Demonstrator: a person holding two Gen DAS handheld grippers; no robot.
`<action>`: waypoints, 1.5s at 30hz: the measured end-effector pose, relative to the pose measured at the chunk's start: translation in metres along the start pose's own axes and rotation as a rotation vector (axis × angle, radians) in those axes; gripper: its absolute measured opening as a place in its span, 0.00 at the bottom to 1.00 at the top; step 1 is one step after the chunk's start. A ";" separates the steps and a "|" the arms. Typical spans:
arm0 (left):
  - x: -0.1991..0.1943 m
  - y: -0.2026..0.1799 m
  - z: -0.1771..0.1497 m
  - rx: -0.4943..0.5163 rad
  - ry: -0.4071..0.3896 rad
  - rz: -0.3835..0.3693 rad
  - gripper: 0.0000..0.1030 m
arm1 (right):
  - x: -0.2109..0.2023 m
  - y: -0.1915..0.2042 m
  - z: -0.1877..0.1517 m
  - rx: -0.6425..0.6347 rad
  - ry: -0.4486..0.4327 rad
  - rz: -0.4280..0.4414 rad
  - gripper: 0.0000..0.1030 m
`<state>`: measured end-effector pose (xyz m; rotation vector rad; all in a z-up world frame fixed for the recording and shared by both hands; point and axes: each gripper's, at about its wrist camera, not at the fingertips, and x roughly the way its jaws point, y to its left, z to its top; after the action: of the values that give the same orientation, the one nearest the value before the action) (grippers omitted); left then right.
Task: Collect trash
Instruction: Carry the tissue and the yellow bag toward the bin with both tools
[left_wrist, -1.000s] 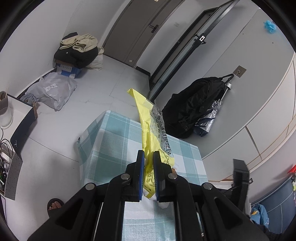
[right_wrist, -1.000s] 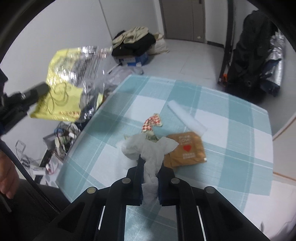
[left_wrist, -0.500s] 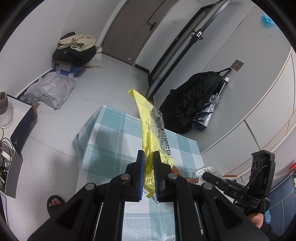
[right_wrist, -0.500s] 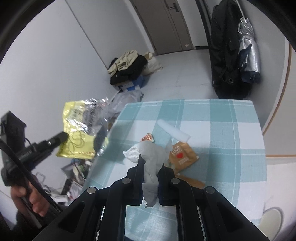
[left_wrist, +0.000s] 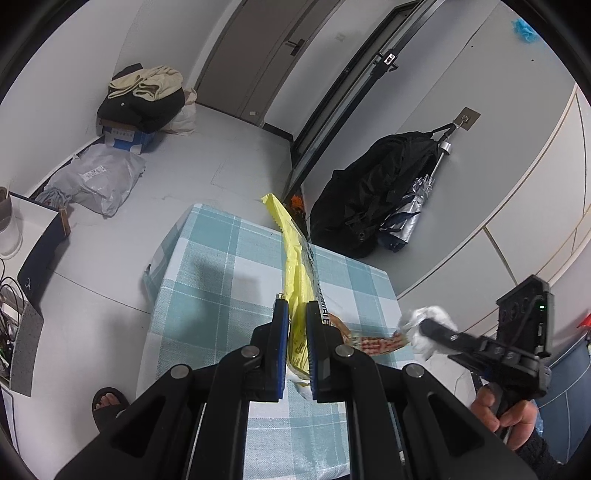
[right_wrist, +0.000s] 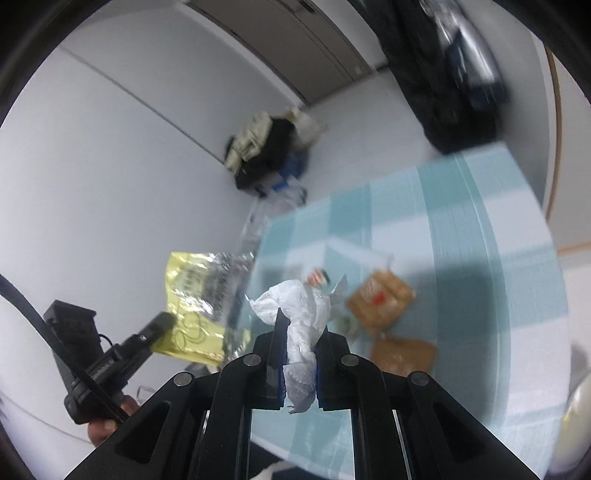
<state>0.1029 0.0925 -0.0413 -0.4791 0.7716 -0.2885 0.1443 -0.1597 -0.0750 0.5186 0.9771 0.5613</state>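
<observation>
Yellow crinkly plastic bag (left_wrist: 295, 266), pinched at its lower edge between the blue pads of the left gripper (left_wrist: 297, 345), rising edge-on through the frame's centre above the teal-and-white checked tablecloth (left_wrist: 207, 273). At lower right, the right gripper (left_wrist: 424, 326) carried in a hand (left_wrist: 498, 413), clenched on a crumpled white tissue (left_wrist: 430, 317). Worth keeping that pinch firm and the bag's mouth turned toward the tissue.

Right wrist view, blurred: white tissue (right_wrist: 299, 310) clamped between the jaws at lower centre; bag (right_wrist: 201, 302) at centre left, broadside, foil lining visible, mouth not clearly open. Best brought over the opening before loosening, released only well inside. Brown paper packets (right_wrist: 380, 299) and a small red-patterned wrapper (right_wrist: 317, 275) left on the cloth at centre right.
</observation>
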 end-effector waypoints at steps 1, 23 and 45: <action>0.002 0.000 0.000 -0.002 0.007 -0.002 0.05 | -0.001 0.000 0.000 0.004 -0.008 0.007 0.10; 0.004 -0.028 -0.004 0.057 0.018 -0.037 0.05 | -0.073 0.033 -0.015 -0.203 -0.208 -0.043 0.10; 0.001 -0.205 -0.050 0.320 0.053 -0.258 0.05 | -0.298 -0.028 -0.102 -0.147 -0.483 -0.295 0.10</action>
<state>0.0520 -0.0984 0.0320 -0.2679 0.6991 -0.6558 -0.0704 -0.3586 0.0436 0.3460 0.5316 0.2214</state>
